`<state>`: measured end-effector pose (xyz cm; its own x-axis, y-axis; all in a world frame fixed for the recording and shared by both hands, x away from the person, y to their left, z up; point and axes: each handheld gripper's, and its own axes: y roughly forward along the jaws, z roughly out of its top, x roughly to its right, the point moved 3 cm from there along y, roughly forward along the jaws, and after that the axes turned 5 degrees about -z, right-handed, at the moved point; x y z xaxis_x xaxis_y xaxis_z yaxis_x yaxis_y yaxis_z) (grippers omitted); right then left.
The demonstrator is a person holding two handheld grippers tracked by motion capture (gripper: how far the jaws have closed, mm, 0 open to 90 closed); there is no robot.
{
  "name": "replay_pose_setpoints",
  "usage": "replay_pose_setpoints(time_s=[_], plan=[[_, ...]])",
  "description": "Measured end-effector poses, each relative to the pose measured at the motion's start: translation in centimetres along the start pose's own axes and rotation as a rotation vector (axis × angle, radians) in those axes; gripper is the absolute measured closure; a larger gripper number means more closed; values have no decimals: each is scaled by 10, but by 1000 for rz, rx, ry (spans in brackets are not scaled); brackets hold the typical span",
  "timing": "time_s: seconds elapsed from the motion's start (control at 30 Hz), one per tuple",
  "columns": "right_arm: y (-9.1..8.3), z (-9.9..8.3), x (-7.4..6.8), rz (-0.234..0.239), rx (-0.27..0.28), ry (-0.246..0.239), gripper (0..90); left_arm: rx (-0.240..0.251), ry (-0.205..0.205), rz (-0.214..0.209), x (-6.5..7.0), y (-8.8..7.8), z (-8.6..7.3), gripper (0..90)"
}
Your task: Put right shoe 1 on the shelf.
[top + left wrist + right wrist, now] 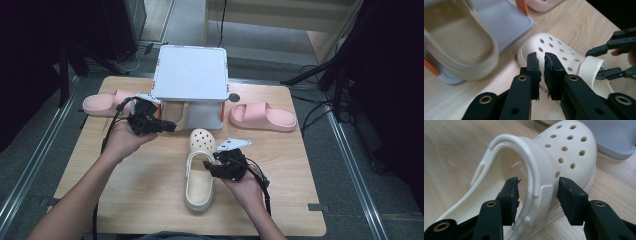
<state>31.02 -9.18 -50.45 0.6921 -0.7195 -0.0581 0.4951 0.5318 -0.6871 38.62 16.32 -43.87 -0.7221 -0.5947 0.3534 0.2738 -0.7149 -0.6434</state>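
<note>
1. Clog [564, 157] lies on the worktop [150, 195], toe toward the rack [190, 75]; the right tongs [537, 195] stand open astride its side wall and strap, pads apparently not yet pressing.
2. Left tongs [541, 72] are nearly closed, empty, near the rack's front.
3. Tan sandal [459, 45] sits under the rack.
4. Pink slides [262, 117] lie on either side.

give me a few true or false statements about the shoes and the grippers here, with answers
1. The right gripper straddles the side wall of the cream perforated clog. True.
2. The left gripper is wide open. False: its jaws stand nearly together, holding nothing.
3. Two pink slide sandals lie on the wooden table. True: one left, one right.
4. The clog sits inside the grey two-tier rack. False: it lies on the table before it.
</note>
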Motion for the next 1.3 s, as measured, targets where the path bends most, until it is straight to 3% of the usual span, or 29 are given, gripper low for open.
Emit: replay_pose_setpoints(time_s=[0.17,0.5,0.6,0.83,0.97,1.13,1.3], plan=[[4,1,4,-9,-6,33,528,34,-12,-5,-8,-15,20,831],[5,2,4,-17,-9,34,542,62,-16,5,-22,-34,53,845],[4,2,4,-16,-10,46,549,64,-13,49,-30,-35,62,847],[3,3,7,-27,-11,62,593,73,-34,75,-48,-32,64,848],[1,4,10,-49,-14,42,642,79,-34,99,-55,-30,62,850],[-1,9,8,-91,-21,16,711,94,-41,95,-59,-31,59,848],[-2,19,11,-120,-28,21,744,97,-34,107,-58,-31,59,848]])
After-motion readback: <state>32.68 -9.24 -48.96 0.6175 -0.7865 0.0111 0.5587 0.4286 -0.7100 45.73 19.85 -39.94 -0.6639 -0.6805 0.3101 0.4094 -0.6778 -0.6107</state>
